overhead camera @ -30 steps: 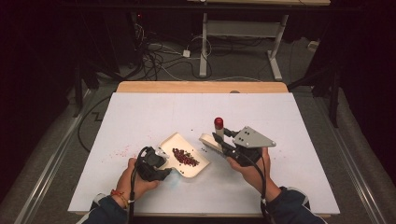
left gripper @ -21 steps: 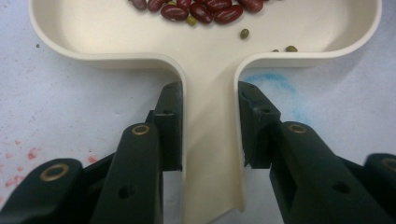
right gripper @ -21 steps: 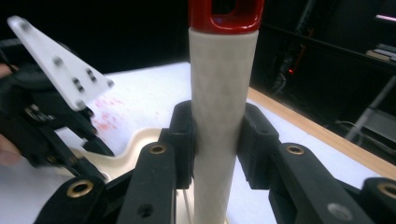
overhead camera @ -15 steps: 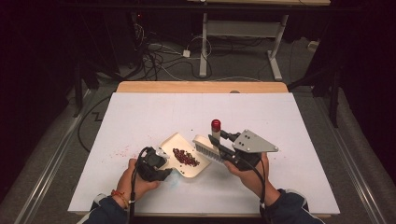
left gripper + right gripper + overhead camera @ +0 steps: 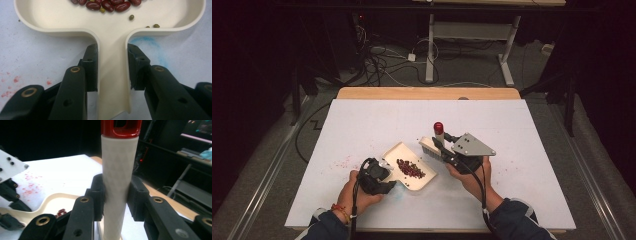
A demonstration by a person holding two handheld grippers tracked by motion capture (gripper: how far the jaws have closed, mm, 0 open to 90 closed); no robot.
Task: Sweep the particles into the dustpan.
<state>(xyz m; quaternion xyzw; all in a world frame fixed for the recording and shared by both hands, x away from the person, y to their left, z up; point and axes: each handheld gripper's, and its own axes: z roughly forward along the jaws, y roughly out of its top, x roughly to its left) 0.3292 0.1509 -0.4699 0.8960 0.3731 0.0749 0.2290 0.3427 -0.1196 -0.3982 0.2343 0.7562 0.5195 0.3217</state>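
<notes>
A cream dustpan (image 5: 397, 150) lies on the white table with a heap of red beans (image 5: 411, 169) in it. My left gripper (image 5: 386, 171) is shut on the dustpan's handle (image 5: 112, 75), and the beans (image 5: 107, 5) sit just beyond the jaws. My right gripper (image 5: 440, 148) is shut on a brush's white handle (image 5: 119, 165), which stands upright with its red cap (image 5: 438, 126) on top. The brush head (image 5: 428, 145) hovers at the pan's far right edge. In the right gripper view the pan (image 5: 57, 200) shows below left.
Red stains (image 5: 339, 162) speckle the table left of the pan, and a blue smear (image 5: 152, 45) lies by its handle. A wooden strip (image 5: 427, 93) runs along the table's far edge. Beyond it are cables and desk legs on the floor.
My right gripper has carried the brush a little left, toward the dustpan, and its head has risen slightly. The left gripper and pan have stayed still.
</notes>
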